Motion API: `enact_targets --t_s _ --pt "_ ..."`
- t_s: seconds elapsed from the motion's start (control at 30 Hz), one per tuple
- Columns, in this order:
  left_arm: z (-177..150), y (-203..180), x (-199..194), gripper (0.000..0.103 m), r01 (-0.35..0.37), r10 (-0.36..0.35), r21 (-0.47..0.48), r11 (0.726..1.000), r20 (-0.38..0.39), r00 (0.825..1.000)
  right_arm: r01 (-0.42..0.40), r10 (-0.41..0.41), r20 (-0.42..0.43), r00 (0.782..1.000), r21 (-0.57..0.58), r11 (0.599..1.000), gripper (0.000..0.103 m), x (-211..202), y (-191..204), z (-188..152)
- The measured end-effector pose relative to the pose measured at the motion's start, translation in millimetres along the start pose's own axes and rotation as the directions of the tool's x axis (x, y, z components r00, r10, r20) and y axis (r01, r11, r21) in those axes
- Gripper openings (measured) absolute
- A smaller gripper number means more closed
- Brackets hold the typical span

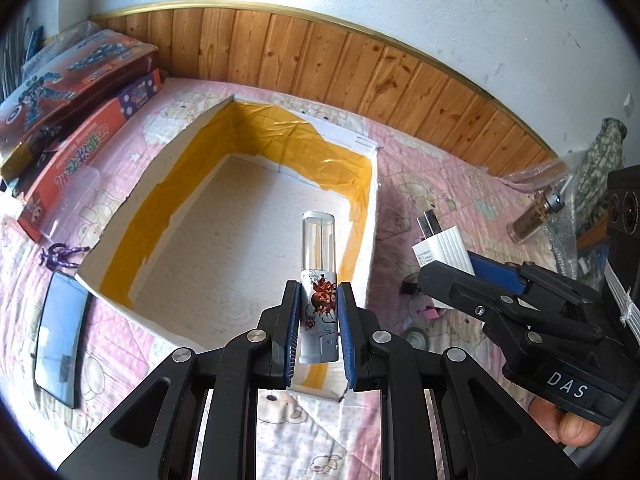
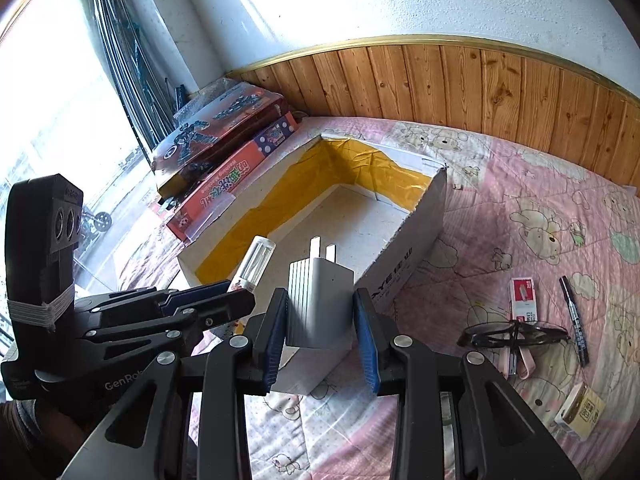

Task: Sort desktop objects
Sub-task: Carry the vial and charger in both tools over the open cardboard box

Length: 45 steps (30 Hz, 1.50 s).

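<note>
My left gripper (image 1: 318, 320) is shut on a clear lighter (image 1: 319, 280) with a red cartoon print, held over the near edge of an open white box (image 1: 256, 208) lined with yellow tape. My right gripper (image 2: 320, 320) is shut on a white plug adapter (image 2: 316, 300), prongs pointing forward, above the box's near right corner (image 2: 404, 272). In the left wrist view the right gripper (image 1: 452, 276) holds the adapter (image 1: 440, 246) beside the box's right wall. In the right wrist view the left gripper (image 2: 236, 296) with the lighter (image 2: 256, 264) is at the left.
Stacked toy boxes (image 1: 80, 92) lie left of the box, with a phone (image 1: 60, 332) and a purple figure (image 1: 60, 256). A small bottle (image 1: 536, 216) lies to the right. Glasses (image 2: 516, 332), a marker (image 2: 574, 320), a red-white packet (image 2: 522, 296) and a yellow pack (image 2: 582, 408) lie on the pink quilt.
</note>
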<state>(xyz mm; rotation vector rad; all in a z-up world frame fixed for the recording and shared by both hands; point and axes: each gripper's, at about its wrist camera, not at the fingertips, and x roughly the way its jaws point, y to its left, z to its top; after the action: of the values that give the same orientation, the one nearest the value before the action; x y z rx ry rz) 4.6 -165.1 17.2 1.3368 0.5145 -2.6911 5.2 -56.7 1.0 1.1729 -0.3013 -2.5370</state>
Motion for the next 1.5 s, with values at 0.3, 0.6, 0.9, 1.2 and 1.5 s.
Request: enact_targets --t_s 0.3,0.6,0.9,1.2,1.5 --pt "24 19 7 0.018 -0.021 0.021 -0.014 1.0 -0.005 1.0 -0.001 -0.001 -0.031 1.0 -0.068 0.998 0.034 25 14 28" --pt "45 39 33 0.018 -0.043 0.041 -0.03 0.999 -0.068 0.997 -0.012 0.004 -0.088 0.996 -0.089 0.996 0.034 58 11 54" --pt "62 47 57 0.018 -0.073 0.071 -0.012 0.997 -0.122 0.99 -0.008 -0.011 -0.16 0.987 -0.114 0.993 0.034 99 4 72" --pt "76 50 85 0.018 -0.052 0.048 -0.018 0.998 -0.207 0.977 0.027 -0.063 -0.227 0.972 -0.156 0.987 0.034 133 -9 81" --pt "91 48 112 0.018 -0.047 0.039 -0.022 0.999 -0.279 0.96 0.053 -0.105 -0.279 0.955 -0.189 0.981 0.034 158 -24 89"
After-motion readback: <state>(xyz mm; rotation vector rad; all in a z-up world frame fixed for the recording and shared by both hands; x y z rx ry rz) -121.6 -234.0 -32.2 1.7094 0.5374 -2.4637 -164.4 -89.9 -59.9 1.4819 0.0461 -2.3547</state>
